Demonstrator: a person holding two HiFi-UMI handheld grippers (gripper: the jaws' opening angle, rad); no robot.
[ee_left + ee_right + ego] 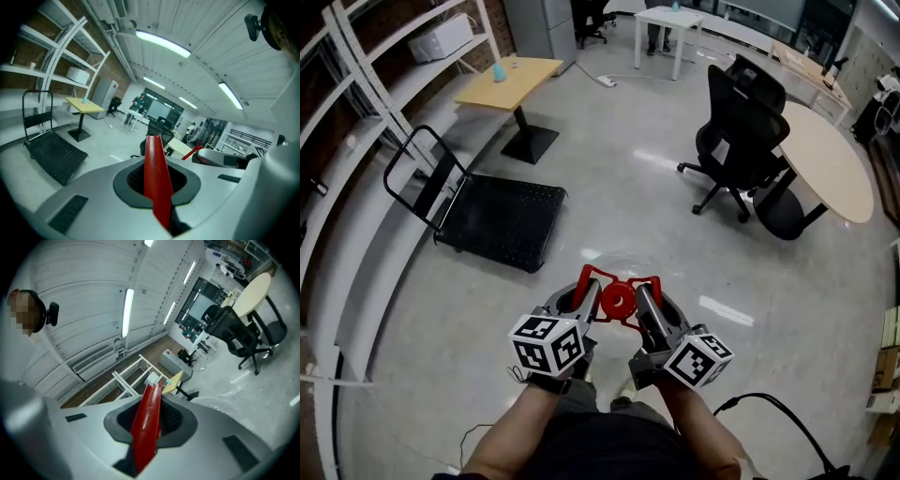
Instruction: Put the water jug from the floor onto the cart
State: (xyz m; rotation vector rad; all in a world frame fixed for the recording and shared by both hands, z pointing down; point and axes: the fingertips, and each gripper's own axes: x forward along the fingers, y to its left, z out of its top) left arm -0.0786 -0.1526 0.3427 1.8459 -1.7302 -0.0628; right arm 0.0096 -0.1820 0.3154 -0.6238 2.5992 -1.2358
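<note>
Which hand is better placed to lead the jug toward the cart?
Left, probably. The cart lies ahead on the left, nearer the left tool than the right tool, and it also shows in the left gripper view. Both tools flank the jug's red cap.

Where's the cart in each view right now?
Head view: cart left of centre, on the floor.
Left gripper view: cart at lower left.
Right gripper view: not in it.
Shared landmark: yellow table.
</note>
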